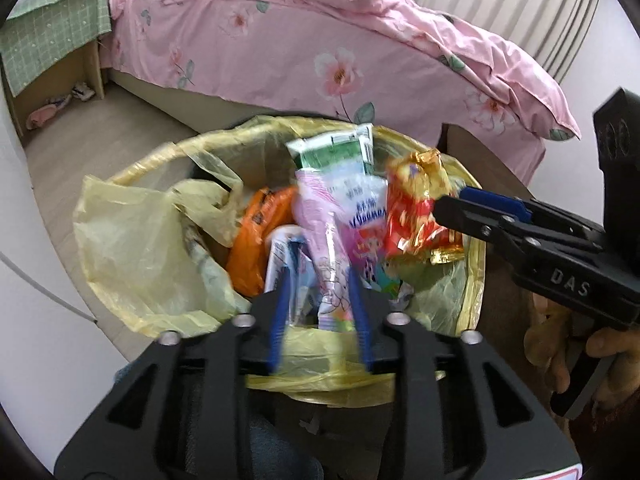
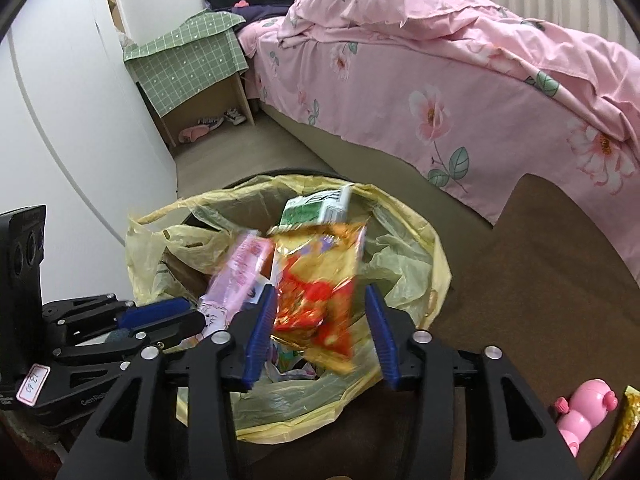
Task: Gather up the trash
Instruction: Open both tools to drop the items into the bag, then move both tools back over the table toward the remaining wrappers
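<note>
A bin lined with a yellow bag (image 1: 120,240) (image 2: 420,240) stands below both grippers. Inside lie an orange packet (image 1: 260,232) and a green-and-white carton (image 1: 336,152) (image 2: 316,208). My left gripper (image 1: 320,264) (image 2: 188,312) hangs over the near rim, open. A blurred pink wrapper (image 1: 332,216) (image 2: 240,272) sits loose between its blue pads, narrower than the gap. My right gripper (image 2: 320,292) (image 1: 460,200) is open over the bin's right side. A blurred red-and-gold wrapper (image 2: 316,280) (image 1: 416,208) lies between its pads, clear of the right pad.
A bed with a pink floral cover (image 2: 440,92) runs behind the bin. A green-checked nightstand (image 2: 188,60) with shoes under it stands by the white wardrobe (image 2: 60,120). On the brown table (image 2: 540,260) at right lie a pink toy (image 2: 584,404) and a gold wrapper (image 2: 624,424).
</note>
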### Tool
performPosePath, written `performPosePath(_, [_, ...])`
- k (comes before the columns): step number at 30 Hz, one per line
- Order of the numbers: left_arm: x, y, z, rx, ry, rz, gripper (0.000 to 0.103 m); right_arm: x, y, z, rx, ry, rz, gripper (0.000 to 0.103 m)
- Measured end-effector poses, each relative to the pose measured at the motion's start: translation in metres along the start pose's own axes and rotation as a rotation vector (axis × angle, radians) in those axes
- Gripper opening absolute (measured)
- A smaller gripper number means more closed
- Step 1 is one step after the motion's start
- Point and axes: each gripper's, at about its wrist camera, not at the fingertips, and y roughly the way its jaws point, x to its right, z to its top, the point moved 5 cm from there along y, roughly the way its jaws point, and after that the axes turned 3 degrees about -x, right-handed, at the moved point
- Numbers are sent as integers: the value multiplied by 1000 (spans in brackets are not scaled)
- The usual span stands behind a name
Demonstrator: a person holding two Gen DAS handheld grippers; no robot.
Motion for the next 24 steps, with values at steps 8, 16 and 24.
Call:
performPosePath(8, [8,-31,13,76,29,48,38,6,-46,-3,99,32,-41,48])
performPosePath(16, [52,-73,18,204,76,-83,47,36,-139,-57,233,111,-217,48])
performPosePath(24, [158,-69,-14,158,319,-268,51,86,-234,-165,295,284,-413,48])
